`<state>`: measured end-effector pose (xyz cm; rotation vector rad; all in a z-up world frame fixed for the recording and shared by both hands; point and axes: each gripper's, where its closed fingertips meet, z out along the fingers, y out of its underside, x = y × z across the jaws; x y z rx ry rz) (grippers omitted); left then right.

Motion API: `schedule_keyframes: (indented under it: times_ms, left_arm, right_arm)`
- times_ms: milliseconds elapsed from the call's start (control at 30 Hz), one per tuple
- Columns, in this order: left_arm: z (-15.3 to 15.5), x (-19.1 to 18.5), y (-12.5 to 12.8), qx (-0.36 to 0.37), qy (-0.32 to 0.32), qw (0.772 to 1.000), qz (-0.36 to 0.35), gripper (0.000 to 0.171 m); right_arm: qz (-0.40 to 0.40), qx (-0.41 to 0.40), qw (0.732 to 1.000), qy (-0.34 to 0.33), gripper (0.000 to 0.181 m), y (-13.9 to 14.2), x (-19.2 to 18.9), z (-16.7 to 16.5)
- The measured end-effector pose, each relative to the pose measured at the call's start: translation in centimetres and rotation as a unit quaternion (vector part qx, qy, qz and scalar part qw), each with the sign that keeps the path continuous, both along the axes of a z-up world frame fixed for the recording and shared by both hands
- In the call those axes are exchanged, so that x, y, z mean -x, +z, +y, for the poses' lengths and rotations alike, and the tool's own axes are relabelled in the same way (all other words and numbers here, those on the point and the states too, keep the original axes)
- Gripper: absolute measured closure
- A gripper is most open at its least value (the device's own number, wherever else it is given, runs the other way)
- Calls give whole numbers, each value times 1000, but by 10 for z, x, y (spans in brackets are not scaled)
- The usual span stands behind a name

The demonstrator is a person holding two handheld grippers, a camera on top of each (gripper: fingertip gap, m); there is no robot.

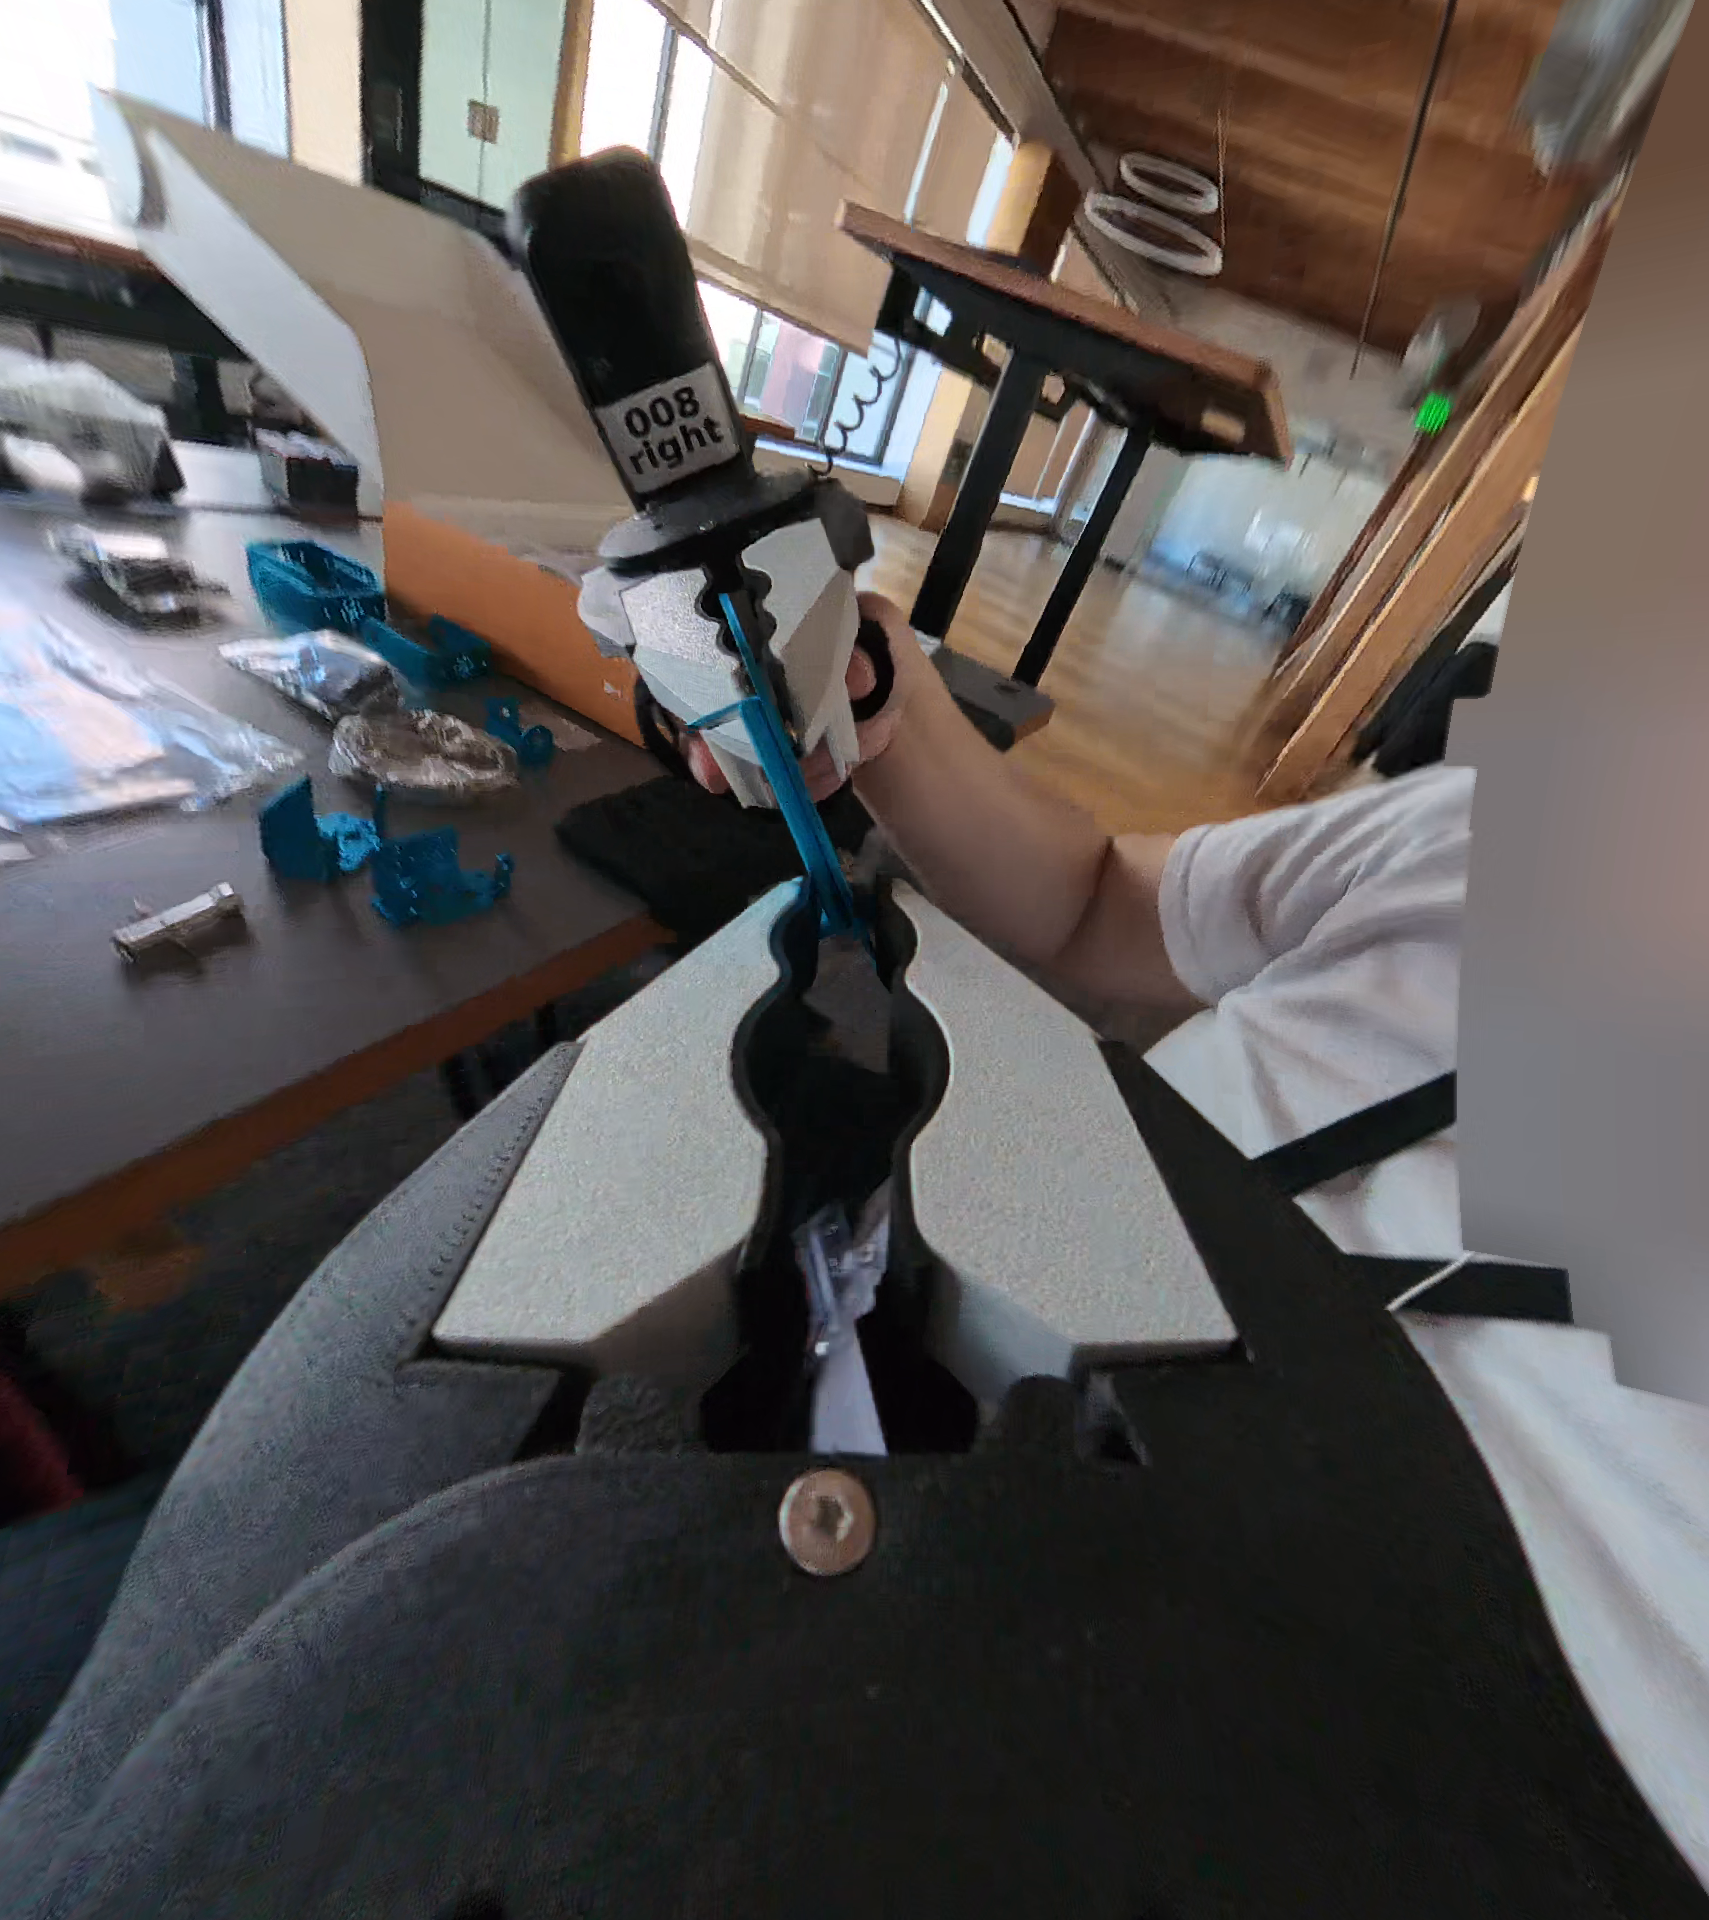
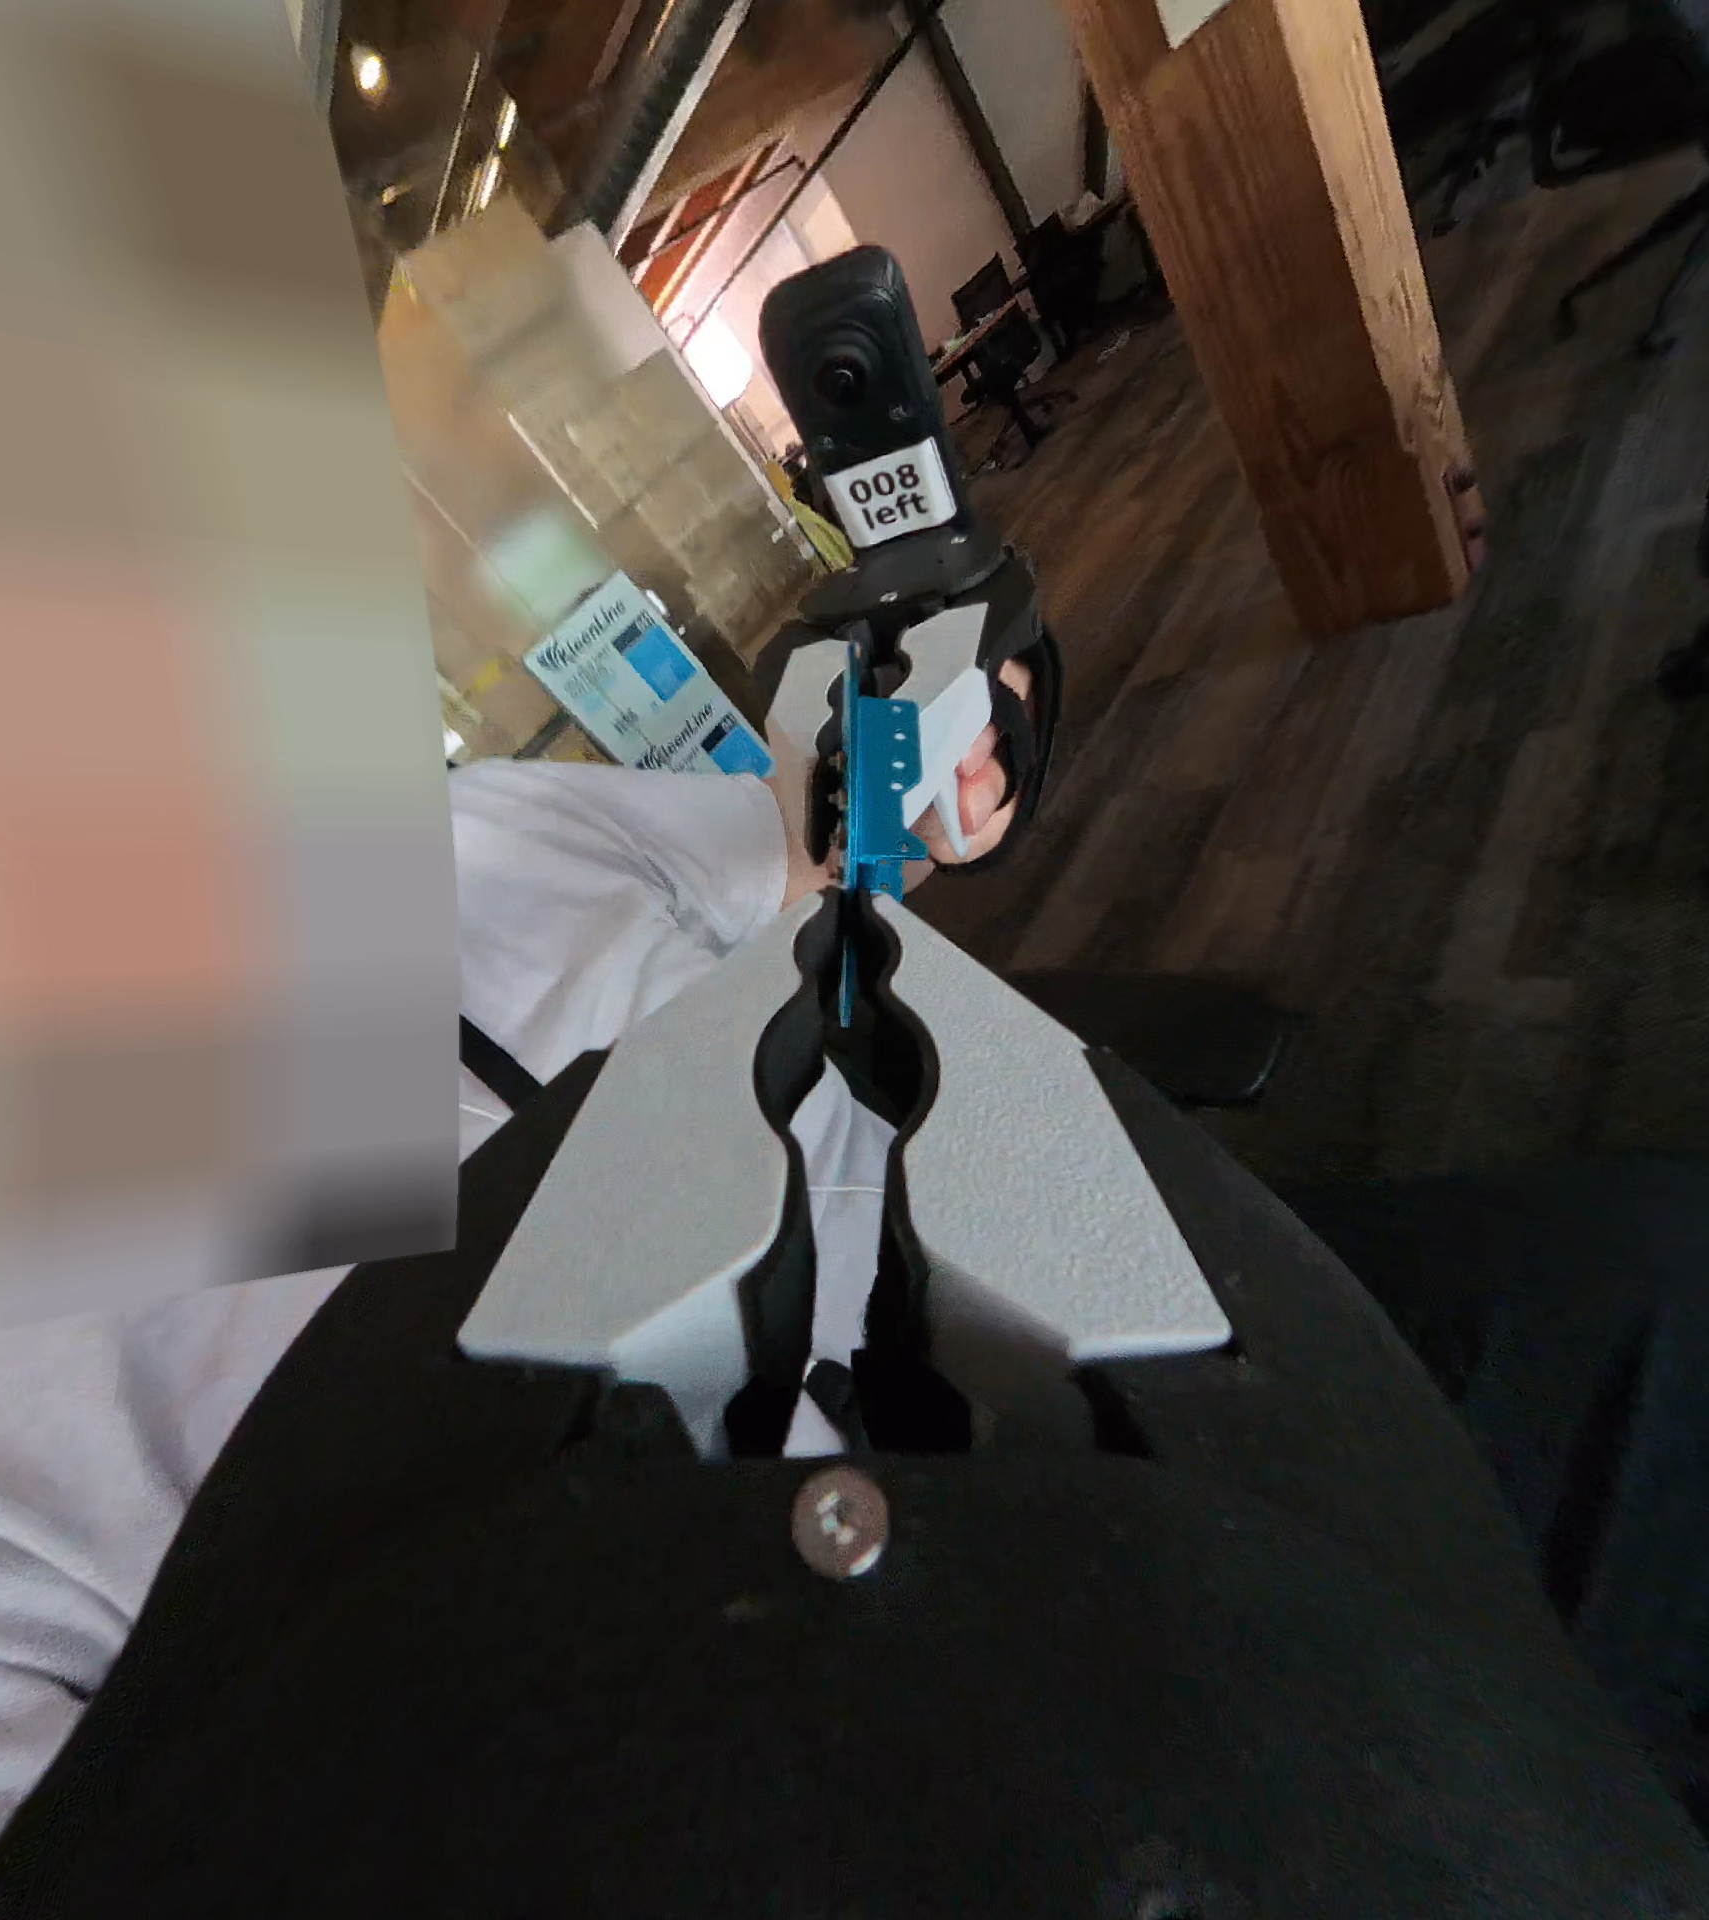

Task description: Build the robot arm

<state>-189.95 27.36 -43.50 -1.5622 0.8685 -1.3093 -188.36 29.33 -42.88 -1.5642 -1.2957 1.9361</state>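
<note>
A blue metal bracket (image 1: 777, 769) with small holes is held in the air between both grippers, which face each other tip to tip. My left gripper (image 1: 834, 906) is shut on one end of it. The right gripper (image 1: 741, 717) shows opposite, shut on the other end, with a hand on its handle. In the right wrist view my right gripper (image 2: 855, 920) is shut on the thin edge of the blue bracket (image 2: 886, 769), and the left gripper (image 2: 876, 800) clamps its perforated side. The part of the bracket between the pads is hidden.
A dark table (image 1: 102, 1039) with an orange edge lies to the left, carrying several loose blue brackets (image 1: 393, 862), a blue basket (image 1: 310, 587), plastic bags (image 1: 414, 748), a small metal block (image 1: 180, 920) and a black mat (image 1: 684, 842). A person in a white shirt (image 1: 1328, 935) is close on the right. The tips of both grippers are at nearly the same place.
</note>
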Motion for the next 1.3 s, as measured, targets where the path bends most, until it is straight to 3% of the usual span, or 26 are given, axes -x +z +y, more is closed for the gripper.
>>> schedule_keyframes:
  times_ms: [100,267,533,767,900,967,1000,1067,1100,1200,1300]
  left_arm:
    - [14,6,-13,131,-1,989,-71,164]
    - [37,15,-43,291,8,941,-170,166]
    - [62,26,-83,401,67,890,-208,169]
    - [78,35,-107,461,109,854,-216,169]
    - [85,46,-111,459,132,853,-210,169]
    - [89,53,-115,461,144,852,-203,169]
    - [91,56,-118,460,150,853,-197,169]
    - [96,60,-124,460,161,854,-184,168]
    - [99,60,-126,462,161,853,-180,169]
    - [104,58,-130,466,161,854,-169,169]
    - [103,57,-129,465,153,856,-166,169]
  right_arm:
    - [-23,85,996,-14,181,-20,4,12]
    - [-61,142,987,-42,181,-53,10,26]
    - [-89,187,976,-71,181,-90,16,39]
    - [-103,165,975,-110,175,-115,15,60]
    - [-109,71,977,-166,163,-117,3,83]
    - [-109,-40,973,-198,166,-100,-11,104]
    - [-132,-122,959,-222,167,-93,-20,123]
    - [-208,-283,902,-252,165,-91,-41,170]
    - [-248,-315,883,-243,162,-95,-47,189]
    - [-335,-281,892,-113,160,-119,-50,202]
    - [-398,-329,855,-41,163,-147,-60,217]
